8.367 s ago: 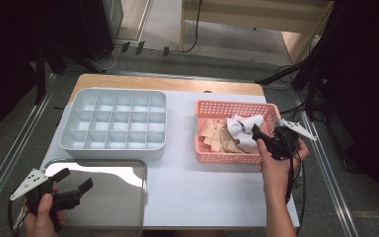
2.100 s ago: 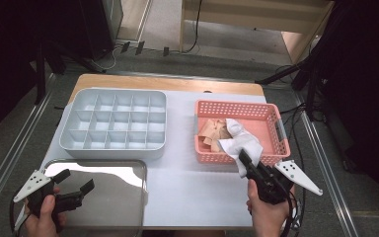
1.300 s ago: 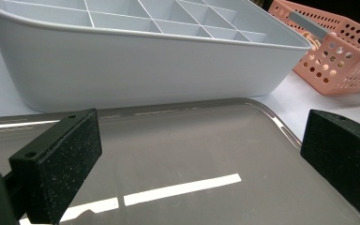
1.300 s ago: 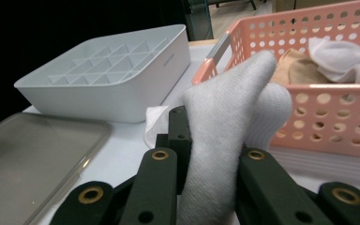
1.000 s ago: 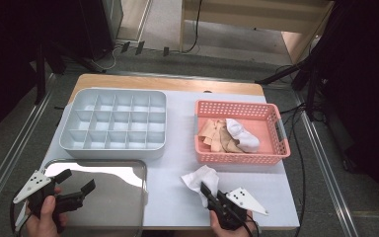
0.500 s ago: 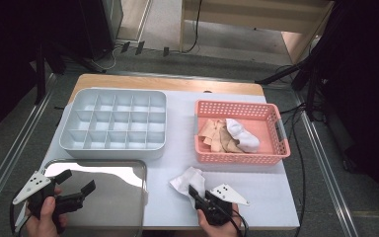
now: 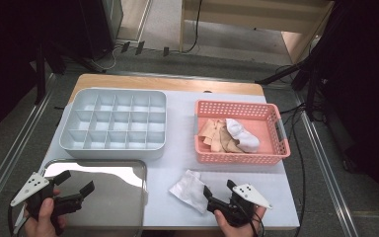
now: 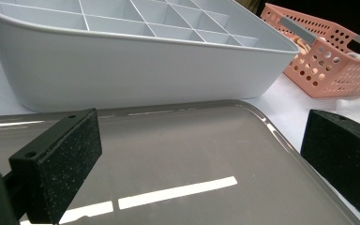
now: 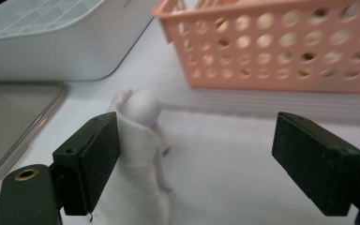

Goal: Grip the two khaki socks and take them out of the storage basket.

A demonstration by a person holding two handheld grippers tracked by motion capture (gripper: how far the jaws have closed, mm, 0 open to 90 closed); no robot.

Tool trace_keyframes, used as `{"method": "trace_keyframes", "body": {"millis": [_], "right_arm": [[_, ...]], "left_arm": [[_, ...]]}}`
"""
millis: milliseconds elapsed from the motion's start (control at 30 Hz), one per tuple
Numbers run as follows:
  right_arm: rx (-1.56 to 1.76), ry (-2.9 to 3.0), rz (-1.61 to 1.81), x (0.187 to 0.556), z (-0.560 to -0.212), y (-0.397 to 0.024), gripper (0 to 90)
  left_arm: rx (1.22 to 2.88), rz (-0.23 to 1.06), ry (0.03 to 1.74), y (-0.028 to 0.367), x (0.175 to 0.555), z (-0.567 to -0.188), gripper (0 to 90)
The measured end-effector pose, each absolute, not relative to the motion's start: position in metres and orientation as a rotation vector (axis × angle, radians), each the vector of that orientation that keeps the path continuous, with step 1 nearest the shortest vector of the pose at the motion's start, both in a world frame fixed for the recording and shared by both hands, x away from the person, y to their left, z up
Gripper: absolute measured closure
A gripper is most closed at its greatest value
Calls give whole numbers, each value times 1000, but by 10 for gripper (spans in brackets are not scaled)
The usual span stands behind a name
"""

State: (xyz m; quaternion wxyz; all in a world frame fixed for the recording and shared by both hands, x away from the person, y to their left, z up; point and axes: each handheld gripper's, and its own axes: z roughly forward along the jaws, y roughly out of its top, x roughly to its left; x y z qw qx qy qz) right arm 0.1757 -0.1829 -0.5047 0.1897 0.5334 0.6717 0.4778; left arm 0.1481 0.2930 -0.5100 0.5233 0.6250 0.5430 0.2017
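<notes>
The white sock (image 7: 189, 190) lies crumpled on the white table cover (image 7: 177, 153), between the steel tray (image 7: 128, 197) and the right gripper (image 7: 216, 198), just in front of the pink basket (image 7: 276, 153) where a second white sock (image 7: 242, 136) and some tan ones (image 7: 217, 138) remain. The right gripper's jaws have just been opening and now stand wide, with nothing pressed between them. In the right gripper view the sock (image 9: 140, 154) sits against the inner face of the left-hand jaw and runs away from the camera, its rounded end pointing toward the grey divided box (image 9: 51, 42) — so its long axis lies roughly along the jaws, not across them. This hand is plainly the nearer one. The left gripper (image 7: 74, 190) hovers over the tray's near-left corner, well apart from the sock, jaws also wide and empty (its own view looks across the shiny tray (image 8: 178, 154) to the box wall (image 8: 131, 70)). My guess is that the sock has been set down for folding or for regripping. A fresh grip would want the jaws shifted left to straddle it. No brand, label or writing can be read on anything here.
</notes>
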Motion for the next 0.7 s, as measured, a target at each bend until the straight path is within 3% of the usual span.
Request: {"method": "trace_keyframes", "body": {"millis": [333,700], "right_arm": [[1515,1675,1336,185,-465,-227,241],[1559,1682,1135,261,-434,-237,312]], "left_arm": [[1487,490,1318,297,146,-511,0],[1488,487,1318,297,147,-512,0]]}}
